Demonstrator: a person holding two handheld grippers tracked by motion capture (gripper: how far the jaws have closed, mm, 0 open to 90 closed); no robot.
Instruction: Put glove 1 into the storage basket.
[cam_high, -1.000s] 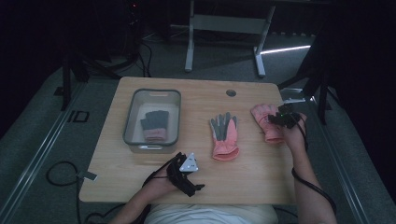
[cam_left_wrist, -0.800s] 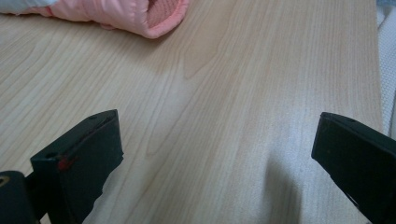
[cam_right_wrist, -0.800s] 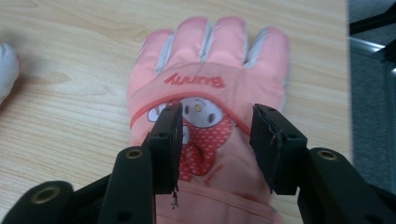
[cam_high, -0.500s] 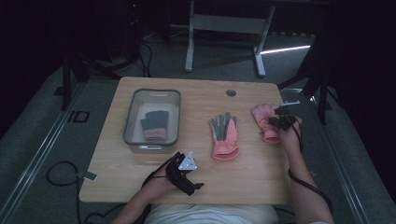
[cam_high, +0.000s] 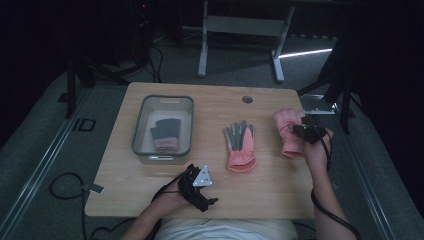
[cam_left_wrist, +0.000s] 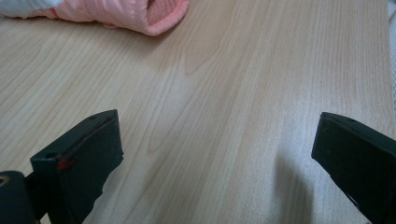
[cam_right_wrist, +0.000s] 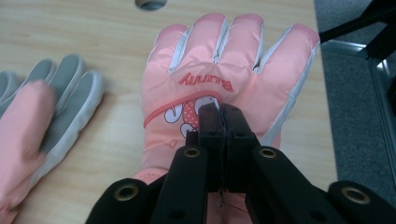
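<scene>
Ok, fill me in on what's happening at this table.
A person is working with a claw in each hand at a wooden table. The right claw is shut, pinching the back of a pink glove near the table's right edge. The left claw is open, resting low over bare wood near the front edge. A second glove lies palm-up in the middle, and a third glove sits in the grey bin on the left.

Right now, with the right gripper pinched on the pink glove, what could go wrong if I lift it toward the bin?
The right gripper is shut on a small fold of the pink glove, so it may slip out on the lift. The dangling glove could also drag the grey-palmed glove lying beside it. The bin already holds a grey glove, so the drop may land bunched on top.
</scene>
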